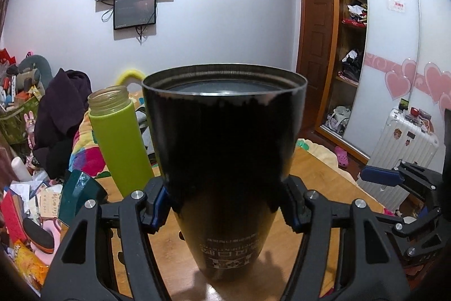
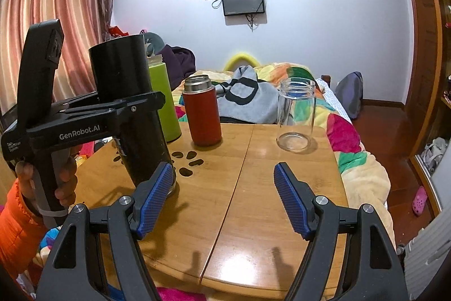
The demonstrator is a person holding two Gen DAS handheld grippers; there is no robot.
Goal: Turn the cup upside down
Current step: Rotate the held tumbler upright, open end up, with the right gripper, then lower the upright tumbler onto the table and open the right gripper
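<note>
A tall black cup (image 1: 225, 148) stands inverted on the wooden table (image 2: 253, 188), its recessed base up and its printed text upside down. My left gripper (image 1: 224, 205) is shut on the cup, its blue pads pressed on both sides of the lower body. In the right wrist view the same black cup (image 2: 126, 103) stands at the table's left with the left gripper (image 2: 118, 109) clamped round its middle. My right gripper (image 2: 222, 196) is open and empty, low over the table's front, its left pad close to the cup's bottom end.
A green bottle (image 2: 163, 100) stands just behind the cup, a red flask (image 2: 203, 112) in the middle, and an open clear glass jar (image 2: 296, 112) at the right. A bed with a colourful quilt (image 2: 338, 131) lies behind the table. Clutter fills the left side (image 1: 28, 202).
</note>
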